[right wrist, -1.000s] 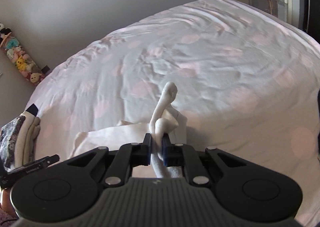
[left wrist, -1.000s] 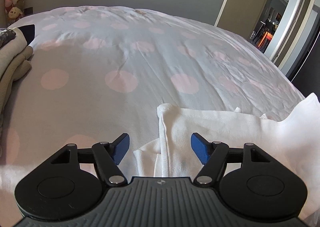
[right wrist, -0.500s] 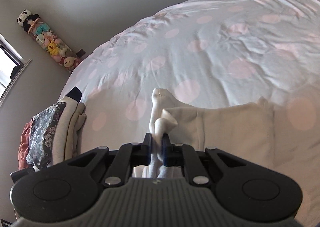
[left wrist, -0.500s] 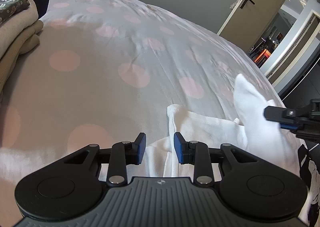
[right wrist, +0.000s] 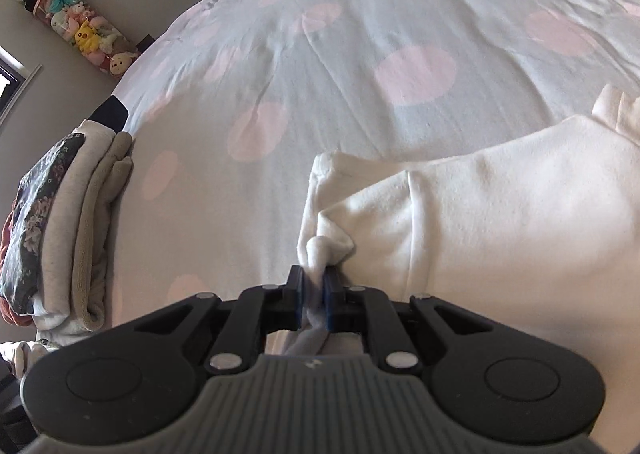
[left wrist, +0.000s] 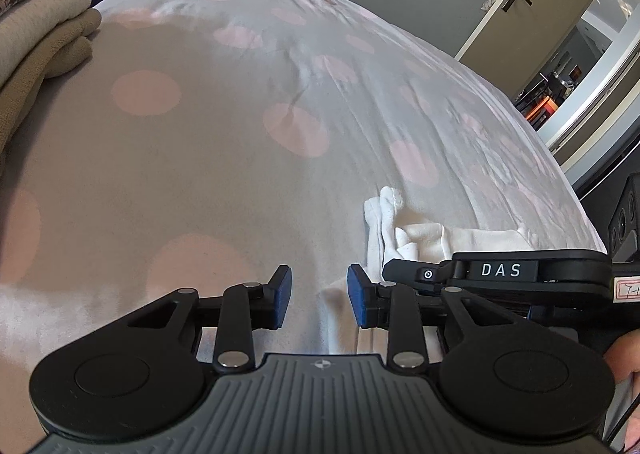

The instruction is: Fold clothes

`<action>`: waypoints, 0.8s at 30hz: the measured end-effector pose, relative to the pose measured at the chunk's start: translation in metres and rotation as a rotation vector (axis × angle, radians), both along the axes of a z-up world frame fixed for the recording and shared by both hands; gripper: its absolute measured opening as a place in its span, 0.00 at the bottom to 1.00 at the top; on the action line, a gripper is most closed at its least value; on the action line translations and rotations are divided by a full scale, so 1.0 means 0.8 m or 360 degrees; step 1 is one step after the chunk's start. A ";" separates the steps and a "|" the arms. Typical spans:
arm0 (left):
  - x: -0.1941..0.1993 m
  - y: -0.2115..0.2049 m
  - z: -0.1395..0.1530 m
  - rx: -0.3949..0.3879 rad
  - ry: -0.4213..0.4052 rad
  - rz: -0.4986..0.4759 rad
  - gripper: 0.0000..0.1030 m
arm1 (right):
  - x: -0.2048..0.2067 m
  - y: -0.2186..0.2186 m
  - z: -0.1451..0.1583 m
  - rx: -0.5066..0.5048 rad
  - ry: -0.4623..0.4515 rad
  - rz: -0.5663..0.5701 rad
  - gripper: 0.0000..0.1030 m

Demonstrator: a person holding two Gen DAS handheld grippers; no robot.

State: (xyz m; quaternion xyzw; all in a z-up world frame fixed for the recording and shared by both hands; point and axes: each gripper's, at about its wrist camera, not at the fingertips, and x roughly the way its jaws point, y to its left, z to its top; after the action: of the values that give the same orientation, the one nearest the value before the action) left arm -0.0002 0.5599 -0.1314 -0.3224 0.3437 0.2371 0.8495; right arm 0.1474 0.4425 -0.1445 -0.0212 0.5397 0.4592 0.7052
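A white garment (right wrist: pixel 500 206) lies folded on the polka-dot bed. My right gripper (right wrist: pixel 314 296) is shut on a bunched corner of it, low over the garment's left edge. In the left wrist view the garment (left wrist: pixel 424 238) lies to the right of my left gripper (left wrist: pixel 319 296), which is open with nothing between its fingers; a white fold lies just under its right finger. The right gripper's body (left wrist: pixel 500 274) crosses the left wrist view over the cloth, close beside the left gripper.
A stack of folded clothes (right wrist: pixel 68 222) sits at the bed's left side, also in the left wrist view (left wrist: pixel 36 30). The grey bedspread with pink dots (left wrist: pixel 280 126) stretches ahead. A door (left wrist: pixel 532 2) and doorway stand at the right. Plush toys (right wrist: pixel 80 30) hang on the wall.
My right gripper has carried the held cloth leftward and down onto the garment, beside the left gripper. My left gripper closed partway, then opened a little, empty.
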 end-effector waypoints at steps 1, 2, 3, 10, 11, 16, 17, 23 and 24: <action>0.001 -0.001 -0.001 0.0000 0.0005 -0.0009 0.27 | 0.001 0.001 -0.002 -0.0001 0.0002 -0.0001 0.12; 0.002 -0.001 -0.002 0.0000 0.0008 -0.0017 0.27 | -0.001 0.002 -0.001 -0.0001 -0.0016 0.0019 0.13; 0.003 -0.002 -0.001 -0.0001 0.0007 -0.0021 0.27 | -0.002 0.002 0.001 -0.0001 -0.0035 0.0039 0.16; -0.005 -0.009 0.012 -0.0030 -0.0074 -0.0054 0.30 | -0.011 -0.026 0.034 0.0077 -0.0115 0.0056 0.26; -0.007 -0.012 0.015 -0.0030 -0.0083 -0.0064 0.35 | -0.012 -0.036 0.040 0.0093 -0.0124 0.0043 0.27; -0.019 -0.032 0.027 -0.0047 -0.0117 -0.0098 0.44 | -0.029 -0.115 0.061 0.0142 -0.0195 -0.0011 0.30; -0.023 -0.038 0.030 -0.0054 -0.0122 -0.0104 0.44 | -0.034 -0.133 0.063 0.0145 -0.0212 -0.0026 0.31; -0.039 -0.087 0.043 -0.0050 -0.0058 -0.0174 0.44 | -0.072 -0.242 0.056 0.0130 -0.0289 -0.0122 0.34; -0.042 -0.096 0.045 -0.0052 -0.0041 -0.0175 0.44 | -0.080 -0.259 0.053 0.0129 -0.0300 -0.0140 0.34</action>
State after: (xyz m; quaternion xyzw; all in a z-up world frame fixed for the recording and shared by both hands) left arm -0.0341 0.4834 -0.0955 -0.3200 0.3539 0.1804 0.8601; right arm 0.0834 0.2356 -0.1020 -0.0121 0.4526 0.4452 0.7725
